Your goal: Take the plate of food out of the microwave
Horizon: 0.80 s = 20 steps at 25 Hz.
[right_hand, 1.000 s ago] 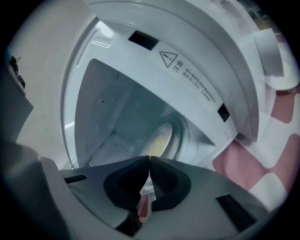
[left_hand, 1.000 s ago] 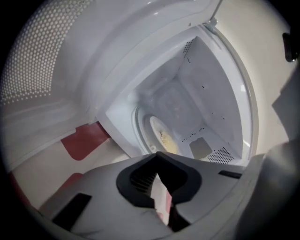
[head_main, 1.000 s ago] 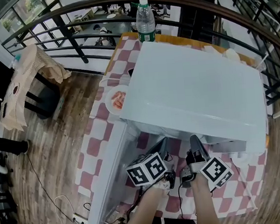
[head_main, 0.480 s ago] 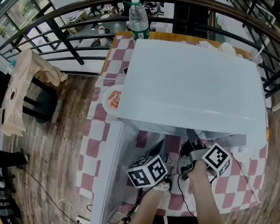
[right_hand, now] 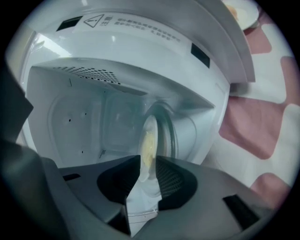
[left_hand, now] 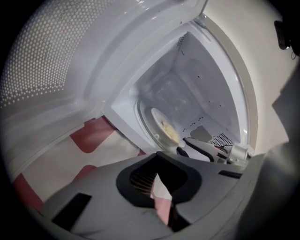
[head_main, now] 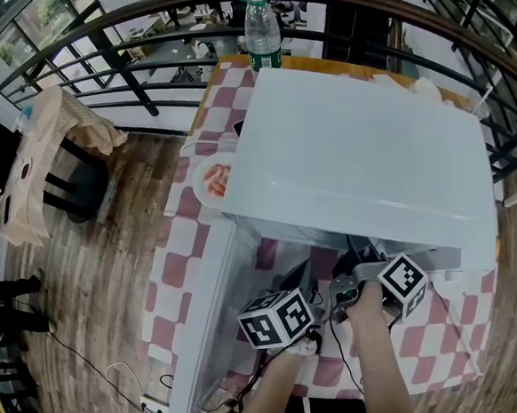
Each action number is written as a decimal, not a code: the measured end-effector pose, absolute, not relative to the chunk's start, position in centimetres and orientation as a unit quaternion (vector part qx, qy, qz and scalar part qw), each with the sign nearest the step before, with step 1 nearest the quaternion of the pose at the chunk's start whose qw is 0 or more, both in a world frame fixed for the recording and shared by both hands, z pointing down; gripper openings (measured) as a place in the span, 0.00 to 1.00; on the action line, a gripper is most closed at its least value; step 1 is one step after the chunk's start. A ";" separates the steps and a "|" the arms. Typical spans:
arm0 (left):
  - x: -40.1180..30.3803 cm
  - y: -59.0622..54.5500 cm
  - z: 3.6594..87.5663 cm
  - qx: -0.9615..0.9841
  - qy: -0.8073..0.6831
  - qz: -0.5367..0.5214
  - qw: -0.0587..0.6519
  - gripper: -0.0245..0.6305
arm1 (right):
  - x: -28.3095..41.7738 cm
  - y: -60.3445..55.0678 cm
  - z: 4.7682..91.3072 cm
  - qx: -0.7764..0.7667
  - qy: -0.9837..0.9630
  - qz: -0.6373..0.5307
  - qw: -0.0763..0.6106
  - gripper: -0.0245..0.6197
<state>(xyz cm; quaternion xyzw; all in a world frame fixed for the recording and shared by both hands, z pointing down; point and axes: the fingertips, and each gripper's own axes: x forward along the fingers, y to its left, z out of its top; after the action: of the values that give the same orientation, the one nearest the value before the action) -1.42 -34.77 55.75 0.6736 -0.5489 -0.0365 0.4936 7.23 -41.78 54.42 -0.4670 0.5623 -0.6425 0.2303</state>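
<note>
Soft daylight glares off the microwave (head_main: 361,148) top, and fisheye bending with dark corners frames every view.

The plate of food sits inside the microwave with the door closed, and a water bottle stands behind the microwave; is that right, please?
Not quite: the door is open, swung wide, as the left gripper view shows. The plate of food does sit inside the microwave, and the water bottle stands behind it.
</note>
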 end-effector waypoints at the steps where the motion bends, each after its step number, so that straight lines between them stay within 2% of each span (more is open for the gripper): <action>1: -1.5 -34.7 55.8 0.674 -0.549 -0.036 0.493 0.07 | 7.3 -41.7 54.6 -0.471 0.557 -0.645 0.228 0.23; 17: -1.8 -34.4 56.0 0.671 -0.545 -0.039 0.500 0.07 | 7.6 -42.6 55.4 -0.514 0.483 -0.669 0.235 0.23; 20: -1.8 -34.4 56.2 0.672 -0.545 -0.037 0.500 0.07 | 7.6 -42.8 55.5 -0.519 0.473 -0.671 0.241 0.20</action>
<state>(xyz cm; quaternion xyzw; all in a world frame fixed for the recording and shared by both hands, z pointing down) -1.82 -34.44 56.16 0.6720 -0.5446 -0.0374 0.5004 7.59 -42.80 55.49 -0.5188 0.4726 -0.6705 0.2405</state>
